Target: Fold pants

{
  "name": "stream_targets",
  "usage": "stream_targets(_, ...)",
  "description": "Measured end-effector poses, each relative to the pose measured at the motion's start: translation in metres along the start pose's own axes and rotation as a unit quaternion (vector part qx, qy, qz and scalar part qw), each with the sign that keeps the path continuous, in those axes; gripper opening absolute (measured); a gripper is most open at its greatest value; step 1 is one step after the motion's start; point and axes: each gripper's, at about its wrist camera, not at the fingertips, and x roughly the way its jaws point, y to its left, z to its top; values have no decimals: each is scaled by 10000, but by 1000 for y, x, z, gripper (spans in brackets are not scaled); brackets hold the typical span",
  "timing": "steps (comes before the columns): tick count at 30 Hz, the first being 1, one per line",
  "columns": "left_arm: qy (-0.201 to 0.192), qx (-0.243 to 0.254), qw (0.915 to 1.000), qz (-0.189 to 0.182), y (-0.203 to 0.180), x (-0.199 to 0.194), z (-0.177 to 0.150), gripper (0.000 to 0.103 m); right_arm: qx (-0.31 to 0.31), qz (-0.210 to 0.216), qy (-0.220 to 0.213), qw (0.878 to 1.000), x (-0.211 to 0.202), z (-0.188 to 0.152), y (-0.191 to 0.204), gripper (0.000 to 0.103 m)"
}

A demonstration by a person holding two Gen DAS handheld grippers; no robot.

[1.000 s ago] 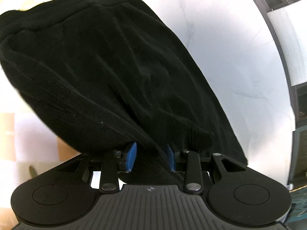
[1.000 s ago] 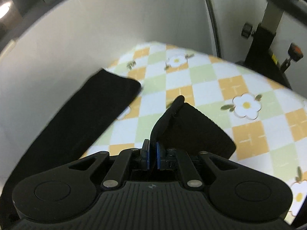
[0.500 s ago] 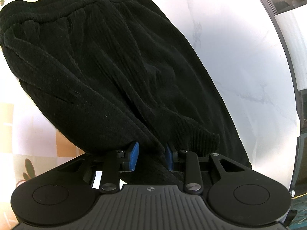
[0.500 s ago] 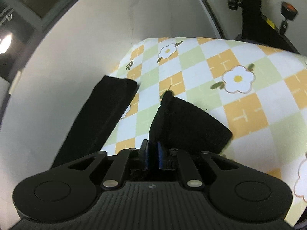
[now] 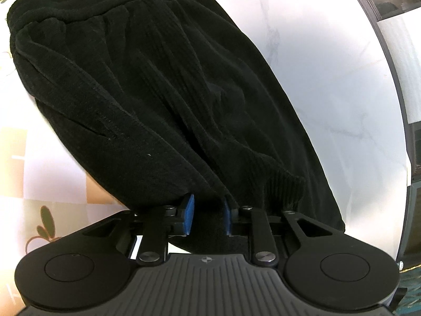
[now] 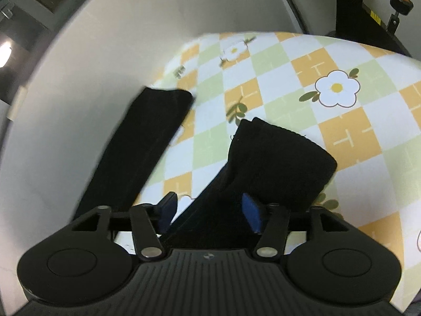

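Black ribbed pants [image 5: 158,92] lie across the table, waistband at the far top left in the left wrist view. My left gripper [image 5: 208,218] is shut on a thick bunch of the pants; black cloth fills the gap between its blue pads [image 5: 189,217]. In the right wrist view my right gripper [image 6: 209,210] stands open, jaws wide apart. One pant leg's cuff [image 6: 279,158] lies loosely between and ahead of the fingers. The other leg [image 6: 142,144] stretches away on the left.
A checked cloth [image 6: 289,79] with flowers covers part of the white marble table [image 5: 329,65]. The table's round dark edge [image 5: 394,105] runs along the right. A black stand with knobs [image 6: 368,13] rises behind the table at the far right.
My right gripper has opened and let go of the cuff, which now lies loose on the cloth. The left gripper's pads have drawn closer on the pants and moved toward the waistband.
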Motion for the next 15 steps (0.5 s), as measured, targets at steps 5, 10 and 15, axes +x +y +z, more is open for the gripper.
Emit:
stream_targets(5, -47, -13, 10000, -85, 7, -3, -4, 24, -437, -965, 487, 9932, 29, 12, 35, 63)
stream_targets(10, -75, -75, 9997, -199, 15, -4, -8, 20, -948, -1825, 726, 9759, 56, 10, 64, 70)
stream_targets(15, -27, -267, 9992, -301, 26, -4, -10, 13, -1212, -2234, 484, 9659, 55, -1, 71, 13)
